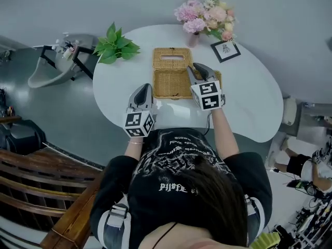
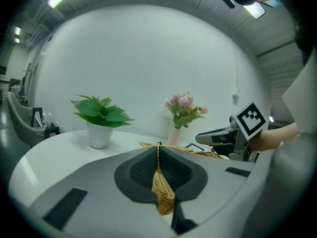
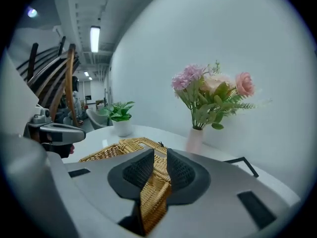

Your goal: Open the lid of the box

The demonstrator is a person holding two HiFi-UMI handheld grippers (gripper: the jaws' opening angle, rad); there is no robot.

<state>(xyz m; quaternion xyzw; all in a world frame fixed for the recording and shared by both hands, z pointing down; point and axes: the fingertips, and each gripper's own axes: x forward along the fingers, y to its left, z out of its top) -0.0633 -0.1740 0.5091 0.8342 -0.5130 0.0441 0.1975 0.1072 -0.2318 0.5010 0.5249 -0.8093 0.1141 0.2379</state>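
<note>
A wicker box stands mid-table in the head view. Its lid, with a slot in it, lies tipped back behind the box. My left gripper is at the box's front left side, shut on a thin strip of wicker that runs between its jaws. My right gripper is at the box's right side, shut on a wicker edge. More wicker shows just right of that gripper. In the right gripper view the woven box stretches ahead.
A green potted plant stands at the round white table's back left. A vase of pink flowers and a small framed picture stand at the back right. A grey chair and a wooden bench stand off to the left.
</note>
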